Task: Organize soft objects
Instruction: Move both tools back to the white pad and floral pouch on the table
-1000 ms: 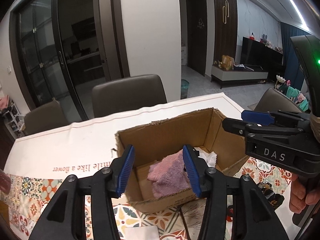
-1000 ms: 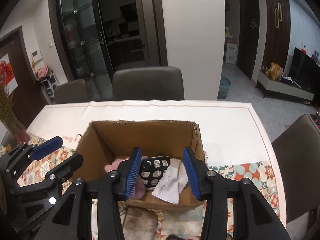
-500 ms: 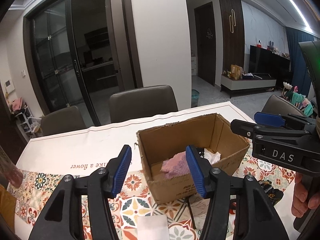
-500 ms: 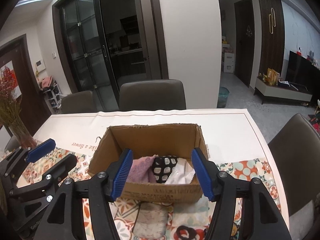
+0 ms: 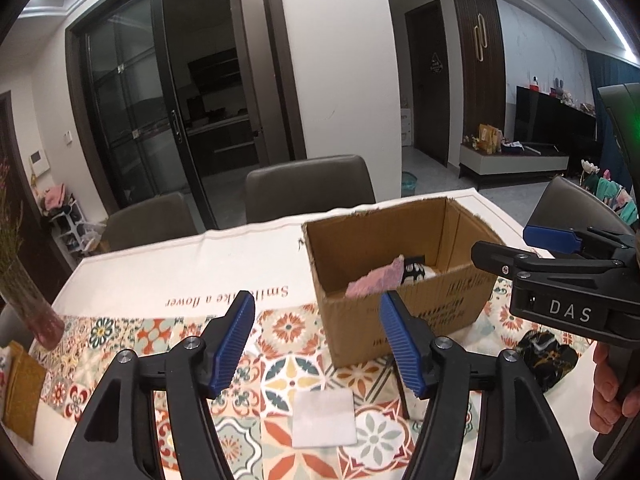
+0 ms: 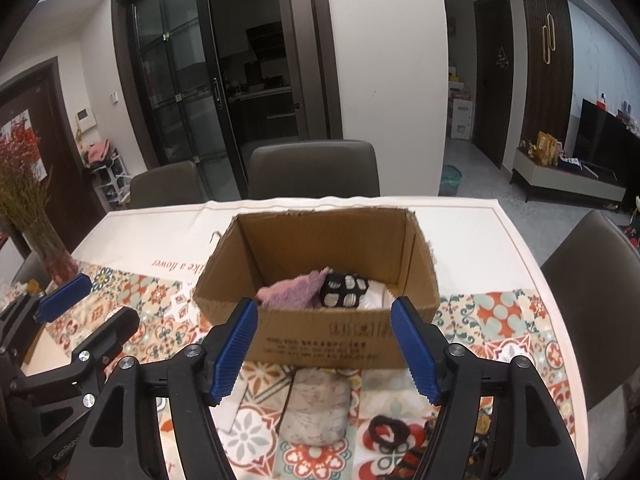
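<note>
i've pulled both the left gripper (image 5: 316,338) and right gripper (image 6: 324,346) back from the cardboard box (image 6: 320,334), jaws opening empty, leaving the pink cloth (image 6: 290,292) inside ahead, so that drop looks done.

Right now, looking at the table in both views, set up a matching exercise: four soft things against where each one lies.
Things:
1. pink cloth
2. white square cloth
3. pale speckled cloth
4. mustard cloth

Places:
A. far left table edge
B. inside the cardboard box
C. tiles below the left gripper
D. just before the box's near wall

Pairs: 1-B, 2-C, 3-D, 4-A
</note>
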Available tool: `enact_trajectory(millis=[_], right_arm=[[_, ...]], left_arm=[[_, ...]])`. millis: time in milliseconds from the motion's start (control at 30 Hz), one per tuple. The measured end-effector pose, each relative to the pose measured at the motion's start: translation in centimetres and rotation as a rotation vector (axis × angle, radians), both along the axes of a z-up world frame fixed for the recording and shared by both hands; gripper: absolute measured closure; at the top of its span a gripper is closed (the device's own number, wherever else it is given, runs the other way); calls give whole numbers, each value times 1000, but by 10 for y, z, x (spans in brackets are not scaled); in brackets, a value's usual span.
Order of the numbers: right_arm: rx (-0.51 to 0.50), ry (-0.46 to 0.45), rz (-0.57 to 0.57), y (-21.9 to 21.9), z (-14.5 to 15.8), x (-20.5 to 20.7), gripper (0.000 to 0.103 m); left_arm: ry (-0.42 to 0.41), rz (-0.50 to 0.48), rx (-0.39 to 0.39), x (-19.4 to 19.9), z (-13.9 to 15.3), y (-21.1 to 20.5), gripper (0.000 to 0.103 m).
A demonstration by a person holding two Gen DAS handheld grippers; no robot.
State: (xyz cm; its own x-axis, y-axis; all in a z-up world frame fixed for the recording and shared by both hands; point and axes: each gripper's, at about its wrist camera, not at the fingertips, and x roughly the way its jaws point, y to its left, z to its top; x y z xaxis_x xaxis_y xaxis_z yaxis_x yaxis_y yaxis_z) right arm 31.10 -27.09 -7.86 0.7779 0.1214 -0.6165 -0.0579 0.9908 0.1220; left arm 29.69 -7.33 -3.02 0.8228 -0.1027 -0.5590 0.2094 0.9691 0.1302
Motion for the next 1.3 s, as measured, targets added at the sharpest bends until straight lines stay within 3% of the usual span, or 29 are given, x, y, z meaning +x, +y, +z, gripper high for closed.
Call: enact_trajectory(millis=[133,767,1300], right_arm=[[3,11,-9,4,-8,-10,26],[-36,101,-16,26,-58,-26,26],[-36,222,-12,31,-109,-14,26]], left_arm=[[21,12,-9,-9,-8,6,37],[92,39,-7,-36,-61,33,37],[181,11,-32,-31,-109,37,37]])
